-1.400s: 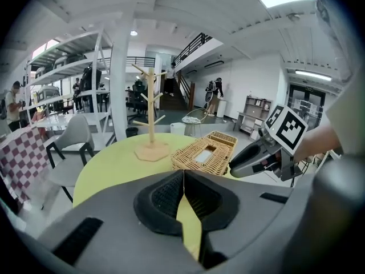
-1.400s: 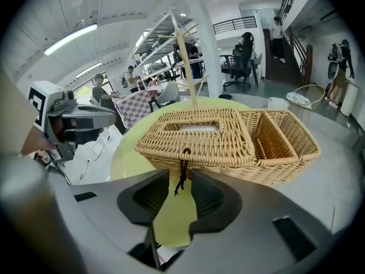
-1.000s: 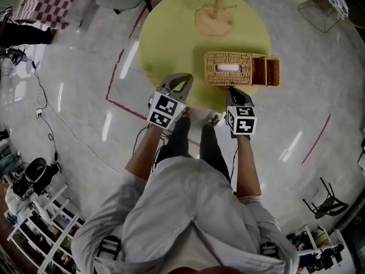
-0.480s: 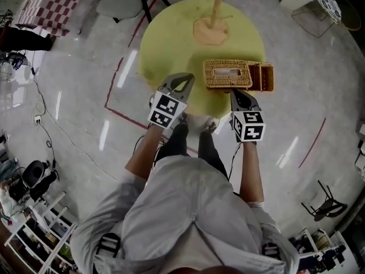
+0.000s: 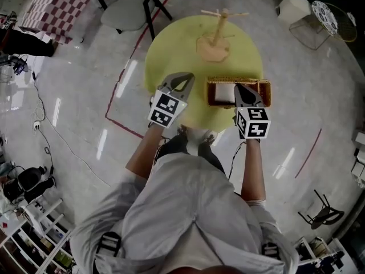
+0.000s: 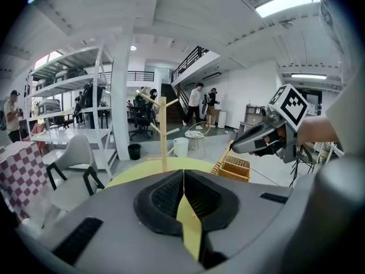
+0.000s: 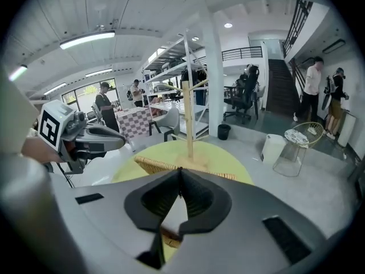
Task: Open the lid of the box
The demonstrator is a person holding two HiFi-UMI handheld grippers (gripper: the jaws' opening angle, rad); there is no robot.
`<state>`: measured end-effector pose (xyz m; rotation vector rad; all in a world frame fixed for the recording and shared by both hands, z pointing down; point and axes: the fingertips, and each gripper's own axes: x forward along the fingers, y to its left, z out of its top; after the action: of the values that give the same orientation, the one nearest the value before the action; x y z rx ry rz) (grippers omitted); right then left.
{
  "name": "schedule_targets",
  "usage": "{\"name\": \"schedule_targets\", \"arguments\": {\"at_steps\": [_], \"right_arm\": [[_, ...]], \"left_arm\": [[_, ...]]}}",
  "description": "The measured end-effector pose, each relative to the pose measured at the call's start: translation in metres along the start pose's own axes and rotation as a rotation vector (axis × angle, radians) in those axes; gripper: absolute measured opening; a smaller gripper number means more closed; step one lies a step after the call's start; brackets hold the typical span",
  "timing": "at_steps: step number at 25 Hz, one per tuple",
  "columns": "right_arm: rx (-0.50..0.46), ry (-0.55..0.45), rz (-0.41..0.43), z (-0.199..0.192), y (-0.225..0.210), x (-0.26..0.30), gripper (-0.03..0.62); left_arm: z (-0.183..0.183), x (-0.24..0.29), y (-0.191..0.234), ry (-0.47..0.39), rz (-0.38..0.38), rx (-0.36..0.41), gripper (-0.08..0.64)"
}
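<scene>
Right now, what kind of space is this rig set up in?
Probably an open-plan lab or workshop-office. The polished floor is marked with red tape, there is tall metal shelving, and a staircase leads up to a railed mezzanine.

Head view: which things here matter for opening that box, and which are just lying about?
Part of the job: box; lid, pinched in the right gripper; left gripper, shut and empty, beside the box.

Just lying about: wooden stand on the table; chair; checked cloth.
</scene>
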<state>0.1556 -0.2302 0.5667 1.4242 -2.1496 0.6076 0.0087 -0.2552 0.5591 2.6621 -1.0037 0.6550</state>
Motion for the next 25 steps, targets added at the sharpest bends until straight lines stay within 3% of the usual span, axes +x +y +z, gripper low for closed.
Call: {"name": "schedule_targets", "arguments": {"at_steps": [11,19,25], "right_arm": [[-0.003,-0.008,-0.043,0.042,-0.024,0.059,0.035],[0.059,0.057,-0.035,0.037,-0.043,0.1,0.037],[0.105,0.111,-0.057,0.024,-0.053,0.123,0.042]], "left_arm": [[0.014,0.014,0.051,-0.006,0.006,-0.01,0.029],[0.001,0.023,0.071,0.018,0.004,-0.037,0.03],[-0.002,0.023,0.077,-0.01,-0.012,-0.064,0.03]]}}
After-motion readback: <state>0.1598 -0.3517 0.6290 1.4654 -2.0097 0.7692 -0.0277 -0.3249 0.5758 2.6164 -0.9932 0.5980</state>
